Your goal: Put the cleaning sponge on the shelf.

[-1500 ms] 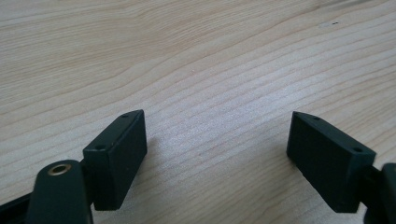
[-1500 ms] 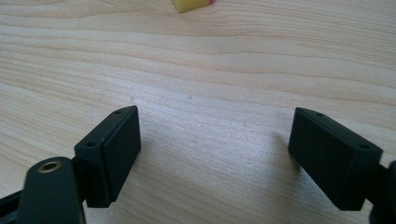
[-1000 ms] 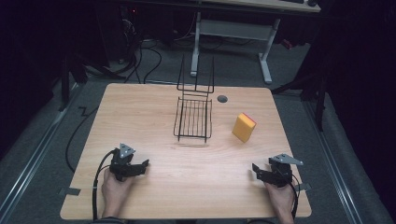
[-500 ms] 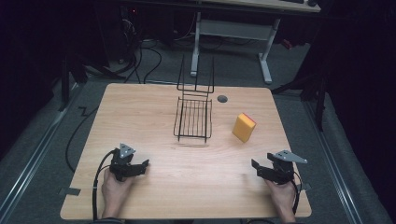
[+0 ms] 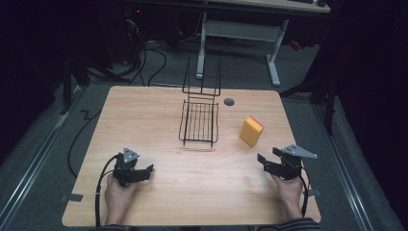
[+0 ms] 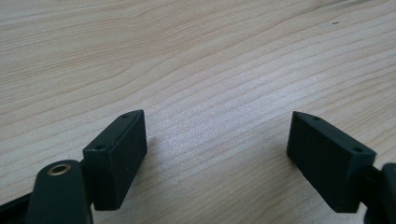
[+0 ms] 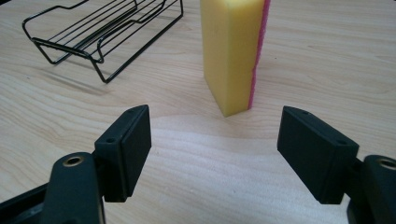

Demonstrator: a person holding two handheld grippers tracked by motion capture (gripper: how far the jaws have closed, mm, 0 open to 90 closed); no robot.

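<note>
A yellow sponge with a pink side stands on its narrow edge on the wooden table, right of centre. My right gripper hovers just in front of it, a little to the right, and points left. In the right gripper view the sponge rises just beyond the open jaws of the right gripper. These jaws have just been closing a little, with nothing between them. My left gripper rests low at the front left. Its jaws are open over bare wood in the left gripper view.
A black wire rack lies in the middle of the table, its tall end toward the far edge; it also shows at the upper left of the right gripper view. A small dark grommet sits behind it. The floor around the table is dark, with cables.
The right gripper has lifted slightly off the table and its jaws have narrowed a little. The left gripper, sponge and rack have stayed put.
</note>
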